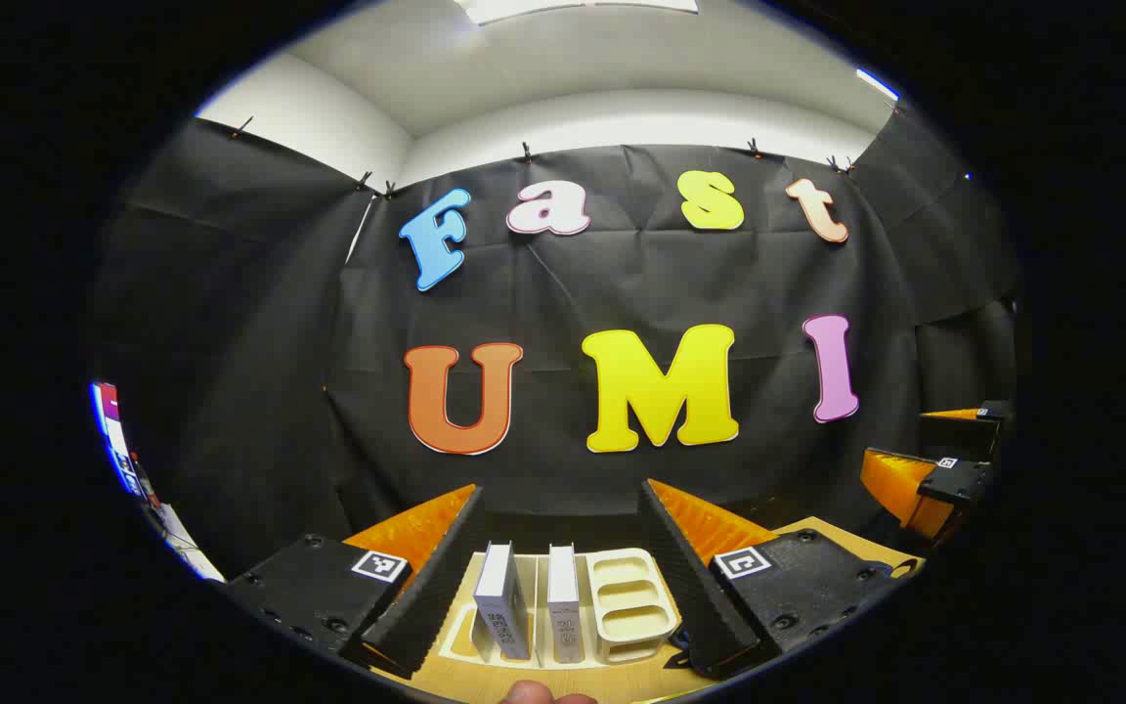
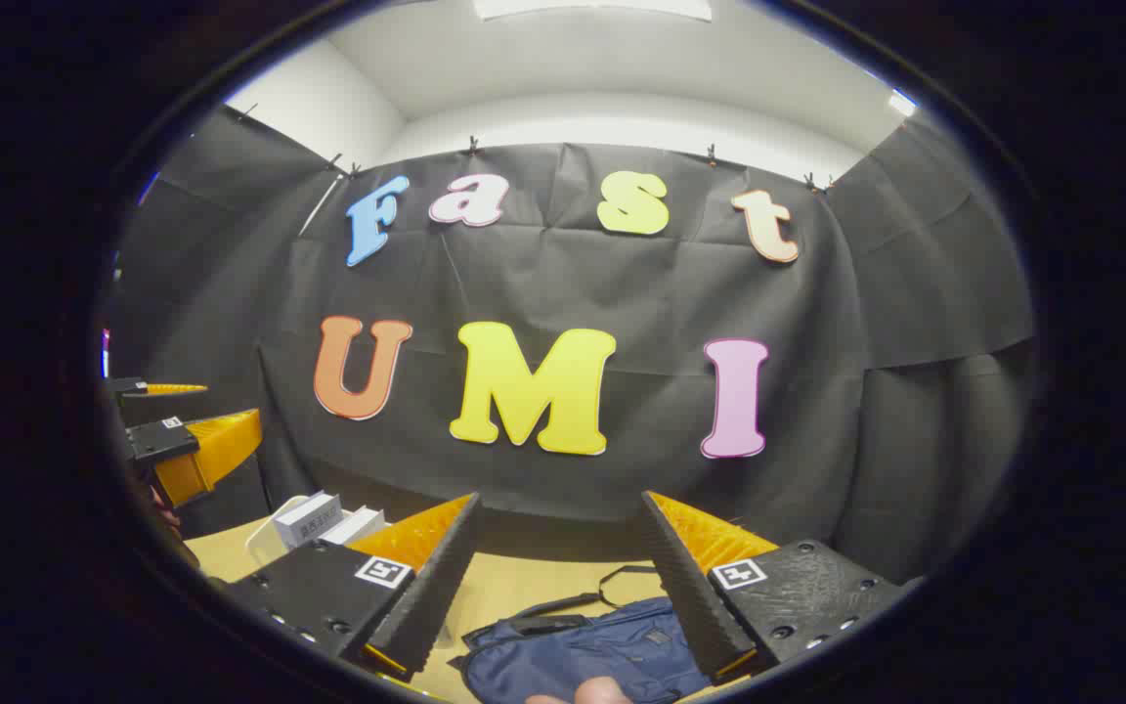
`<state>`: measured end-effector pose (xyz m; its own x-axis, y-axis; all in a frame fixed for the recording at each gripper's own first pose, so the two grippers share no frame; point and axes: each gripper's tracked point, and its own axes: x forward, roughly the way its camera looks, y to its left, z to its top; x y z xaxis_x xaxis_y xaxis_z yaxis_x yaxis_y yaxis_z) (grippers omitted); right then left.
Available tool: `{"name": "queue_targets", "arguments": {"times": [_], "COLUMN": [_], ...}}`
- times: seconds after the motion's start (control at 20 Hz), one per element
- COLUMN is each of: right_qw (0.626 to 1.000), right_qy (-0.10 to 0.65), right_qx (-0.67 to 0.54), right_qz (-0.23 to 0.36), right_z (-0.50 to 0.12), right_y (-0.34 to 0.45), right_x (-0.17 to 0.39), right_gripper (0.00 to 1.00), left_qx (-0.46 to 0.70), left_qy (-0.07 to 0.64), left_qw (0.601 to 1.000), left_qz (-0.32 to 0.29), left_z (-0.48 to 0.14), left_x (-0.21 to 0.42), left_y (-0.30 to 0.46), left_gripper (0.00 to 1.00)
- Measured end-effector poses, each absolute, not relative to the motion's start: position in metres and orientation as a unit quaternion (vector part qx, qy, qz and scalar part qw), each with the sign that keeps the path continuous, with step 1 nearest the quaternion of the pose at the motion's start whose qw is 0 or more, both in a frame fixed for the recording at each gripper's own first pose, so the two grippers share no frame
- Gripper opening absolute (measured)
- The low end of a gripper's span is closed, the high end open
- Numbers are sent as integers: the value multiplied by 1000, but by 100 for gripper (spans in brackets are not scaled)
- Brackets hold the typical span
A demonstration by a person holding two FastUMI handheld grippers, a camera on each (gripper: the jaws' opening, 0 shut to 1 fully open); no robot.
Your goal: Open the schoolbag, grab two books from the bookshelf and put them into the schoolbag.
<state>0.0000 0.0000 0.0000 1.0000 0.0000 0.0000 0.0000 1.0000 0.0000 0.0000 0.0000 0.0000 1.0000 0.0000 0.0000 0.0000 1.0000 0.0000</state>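
Books (image 1: 534,601) upright in rack (image 1: 627,606) (print unreadable); left tongs (image 1: 563,577) and right tongs (image 2: 558,587) gape empty.

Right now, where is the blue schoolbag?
In the right gripper view the schoolbag lies flat on the wooden table, low between that hand-held gripper's open fingers, to the right of the bookshelf with its books.

Each hand-held gripper, left (image 1: 560,577) and right (image 2: 558,587), has two wedge-shaped fingers with ribbed inner faces. The fingers sit on dark, grainy blocks fastened with round screws. Each block carries a small square black-and-white marker beside its finger.
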Motion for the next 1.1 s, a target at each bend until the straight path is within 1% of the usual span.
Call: {"name": "queue_targets", "arguments": {"times": [0.05, 0.1, 0.25, 0.35, 0.4, 0.5, 0.65, 0.75, 0.8, 1.05, 1.1], "right_qw": [1000, 1000, 1000, 1000, 1000, 1000, 1000, 1000, 1000, 1000, 1000], "right_qy": [1, 1, 3, 4, 6, 7, 9, 10, 10, 16, 17], "right_qx": [1, 2, 3, 4, 6, 5, 5, 2, 1, 0, 0], "right_qz": [0, 0, -4, -6, -5, -4, -3, -4, -5, -5, -4], "right_z": [0, 0, 0, -1, -2, -2, -2, -3, -3, -8, -10], "right_y": [0, 1, -1, 0, 0, 1, 6, 7, 8, 13, 14], "right_x": [0, -1, -1, -1, -2, -3, -7, -8, -9, -12, -12], "right_gripper": [95, 97, 97, 95, 98, 96, 95, 97, 95, 95, 95], "left_qx": [-1, -3, -4, -3, -2, -4, -5, -4, -3, -3, -3], "left_qy": [1, 2, 7, 10, 12, 13, 13, 15, 16, 20, 21], "left_qw": [1000, 1000, 1000, 1000, 1000, 1000, 1000, 1000, 1000, 1000, 1000], "left_qz": [-2, -4, -5, -3, -2, -2, -1, -3, -4, -6, -8], "left_z": [0, -1, -3, -4, -6, -7, -6, -8, -8, -11, -11], "left_x": [2, 3, 3, 2, 2, -1, -4, -6, -7, -7, -8], "left_y": [0, 0, 0, 3, 3, 4, 8, 9, 10, 12, 12], "left_gripper": [98, 98, 98, 98, 98, 98, 98, 98, 98, 98, 100]}}
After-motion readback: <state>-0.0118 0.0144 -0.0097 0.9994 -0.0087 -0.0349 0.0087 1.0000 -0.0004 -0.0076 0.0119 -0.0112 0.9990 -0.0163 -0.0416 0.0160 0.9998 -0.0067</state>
